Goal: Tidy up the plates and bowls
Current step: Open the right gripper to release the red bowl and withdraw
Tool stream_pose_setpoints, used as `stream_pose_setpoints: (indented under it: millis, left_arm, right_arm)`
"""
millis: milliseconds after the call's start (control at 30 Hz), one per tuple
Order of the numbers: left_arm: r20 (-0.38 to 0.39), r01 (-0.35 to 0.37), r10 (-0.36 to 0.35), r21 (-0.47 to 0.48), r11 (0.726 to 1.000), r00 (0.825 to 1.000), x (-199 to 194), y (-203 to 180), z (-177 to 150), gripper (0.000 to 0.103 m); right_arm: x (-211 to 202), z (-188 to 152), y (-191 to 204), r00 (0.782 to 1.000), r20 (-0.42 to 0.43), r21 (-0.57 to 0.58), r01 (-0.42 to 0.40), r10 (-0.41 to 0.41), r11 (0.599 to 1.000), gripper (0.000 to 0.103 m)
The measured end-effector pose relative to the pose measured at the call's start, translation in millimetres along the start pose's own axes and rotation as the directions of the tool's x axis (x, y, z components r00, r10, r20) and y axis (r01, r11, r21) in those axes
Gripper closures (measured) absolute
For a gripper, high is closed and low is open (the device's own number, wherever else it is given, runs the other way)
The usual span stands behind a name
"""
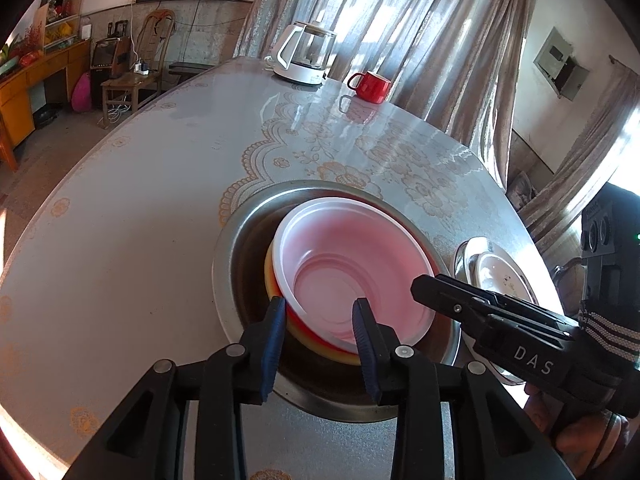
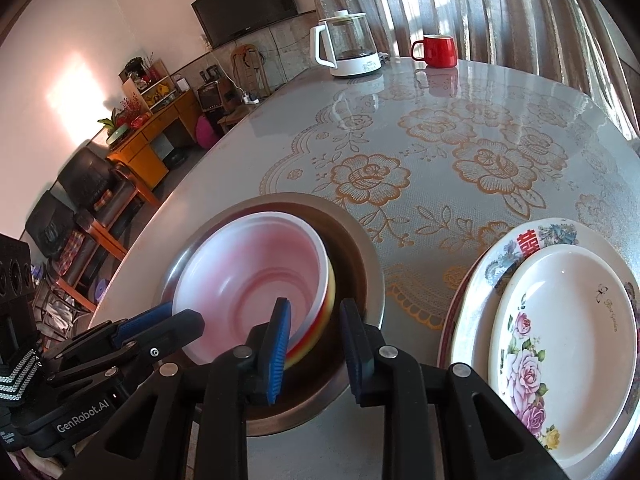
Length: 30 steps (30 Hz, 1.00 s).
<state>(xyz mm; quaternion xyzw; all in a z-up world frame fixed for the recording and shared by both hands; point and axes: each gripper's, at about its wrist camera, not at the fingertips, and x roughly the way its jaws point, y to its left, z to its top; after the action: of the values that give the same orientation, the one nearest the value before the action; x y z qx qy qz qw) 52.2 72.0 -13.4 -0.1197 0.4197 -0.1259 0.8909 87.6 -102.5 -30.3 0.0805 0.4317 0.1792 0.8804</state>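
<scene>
A steel basin on the table holds a nested stack of plastic bowls, with a white bowl on top of red and yellow ones. My left gripper stands open astride the near rim of the stack, one finger outside and one inside the white bowl. My right gripper is open astride the stack's right rim, its outer finger down between the bowls and the basin wall. Neither pair of pads presses on the rim.
To the right of the basin, a floral plate lies on a larger patterned plate. A glass kettle and a red mug stand at the far edge, before curtains.
</scene>
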Motion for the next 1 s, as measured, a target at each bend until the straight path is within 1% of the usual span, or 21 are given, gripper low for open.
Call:
stream_pose_setpoints:
  millis: [233,633,800,867,900,1000]
  left_arm:
    - [-0.001,0.004,-0.004,0.004,1.0,1.0,-0.9,0.3,-0.3,0.066]
    - [0.025,-0.027,0.027,0.001,1.0,0.999,-9.2,1.5,-4.0,0.064]
    - [0.036,-0.034,0.035,-0.004,0.999,0.999,-14.8,2.0,-4.8,0.064]
    - [0.051,-0.042,0.042,-0.004,0.999,0.998,-19.0,2.4,-5.0,0.061]
    - [0.063,-0.053,0.053,0.0,0.999,0.997,-21.3,2.2,-5.1,0.058]
    - [0.093,-0.086,0.086,-0.002,0.996,0.992,-26.9,4.0,-4.9,0.053]
  right_arm:
    - [1.4,0.3,0.0,1.0,0.002,-0.007,-0.001,0.001,1.0,0.079]
    - [1.5,-0.6,-0.3,1.0,0.0,0.002,-0.011,0.011,1.0,0.079]
    - [-0.2,-2.0,0.0,1.0,0.004,0.006,-0.018,0.018,1.0,0.074]
    - [-1.8,-2.3,-1.7,1.0,0.013,0.012,-0.026,0.026,1.0,0.073]
    - [-3.0,-2.6,-2.9,0.999,0.019,0.017,-0.033,0.032,0.999,0.072]
    - [-7.6,-3.6,-8.5,0.998,0.04,0.038,-0.049,0.047,0.998,0.071]
